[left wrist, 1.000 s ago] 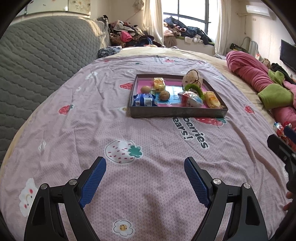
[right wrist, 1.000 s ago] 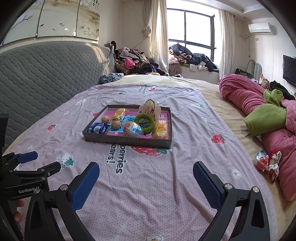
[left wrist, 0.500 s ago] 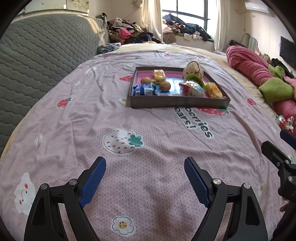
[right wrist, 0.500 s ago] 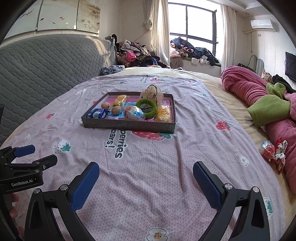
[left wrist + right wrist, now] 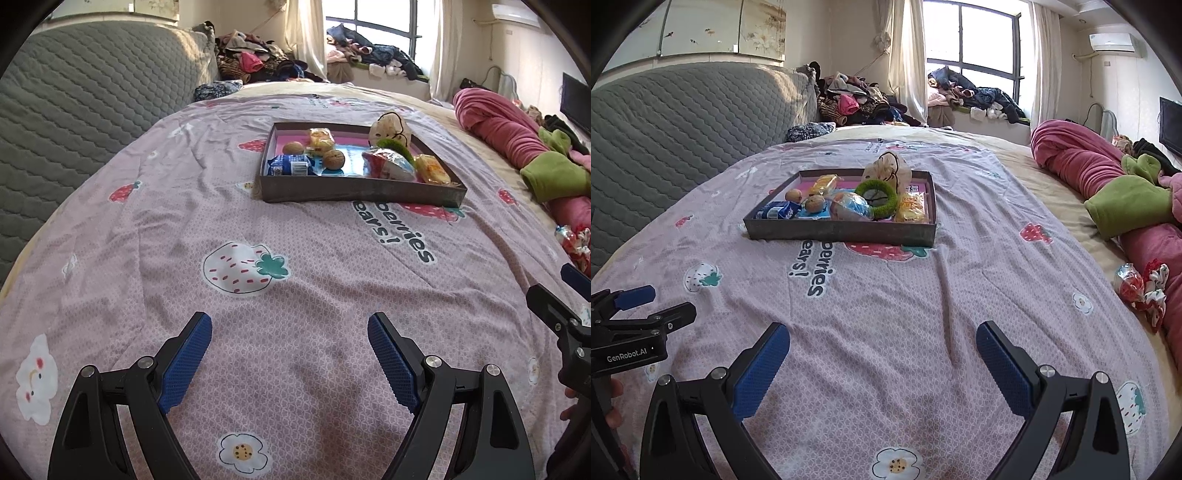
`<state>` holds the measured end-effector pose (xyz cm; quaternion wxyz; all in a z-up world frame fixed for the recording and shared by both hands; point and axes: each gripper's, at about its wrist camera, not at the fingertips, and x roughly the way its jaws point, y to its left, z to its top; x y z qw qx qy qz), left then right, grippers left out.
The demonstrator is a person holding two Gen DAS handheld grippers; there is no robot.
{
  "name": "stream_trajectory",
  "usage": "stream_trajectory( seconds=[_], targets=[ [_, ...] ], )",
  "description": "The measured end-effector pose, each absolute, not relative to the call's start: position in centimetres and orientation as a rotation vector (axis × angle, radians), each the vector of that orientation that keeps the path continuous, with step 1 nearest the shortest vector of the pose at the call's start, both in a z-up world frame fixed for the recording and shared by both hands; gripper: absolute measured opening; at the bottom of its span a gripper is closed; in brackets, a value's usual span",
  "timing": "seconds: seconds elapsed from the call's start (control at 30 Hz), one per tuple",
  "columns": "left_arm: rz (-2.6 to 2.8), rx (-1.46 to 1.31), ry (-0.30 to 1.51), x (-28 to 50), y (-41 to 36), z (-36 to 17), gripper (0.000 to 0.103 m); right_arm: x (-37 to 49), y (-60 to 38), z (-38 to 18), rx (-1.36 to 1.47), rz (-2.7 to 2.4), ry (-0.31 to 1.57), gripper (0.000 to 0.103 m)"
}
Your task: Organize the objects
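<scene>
A dark shallow tray (image 5: 362, 190) (image 5: 842, 233) lies on the pink strawberry sheet, well ahead of both grippers. In it are a blue packet (image 5: 291, 165), two walnuts (image 5: 334, 158), yellow snack packs (image 5: 432, 170), a green ring (image 5: 877, 199), a clear-wrapped ball (image 5: 849, 208) and a cream pouch (image 5: 886, 168). My left gripper (image 5: 290, 321) hangs open over bare sheet, nothing between its fingers. My right gripper (image 5: 882, 328) is open too, beside it to the right, also over bare sheet. Each shows at the edge of the other's view.
A red-and-white wrapped bundle (image 5: 1141, 288) lies loose at the right, against a rolled pink quilt (image 5: 1086, 162) with a green piece (image 5: 1126, 203). A grey quilted headboard (image 5: 683, 122) bounds the left. Clothes are piled by the window (image 5: 971, 96).
Both grippers have sunk a little toward the sheet. Their jaws stand as wide as before, and the tray's contents have not moved.
</scene>
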<state>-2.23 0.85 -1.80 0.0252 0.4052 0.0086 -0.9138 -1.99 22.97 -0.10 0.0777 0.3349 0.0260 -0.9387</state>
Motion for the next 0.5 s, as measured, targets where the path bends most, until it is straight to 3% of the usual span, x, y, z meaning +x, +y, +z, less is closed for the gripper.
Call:
stream_trajectory(
  seconds=[0.5],
  targets=[
    [-2.806,1.284,0.037,-3.1,0.4,-3.5,0.087,-2.5,23.1,-2.0,1.051,-2.799,0.092,0.102]
  ],
)
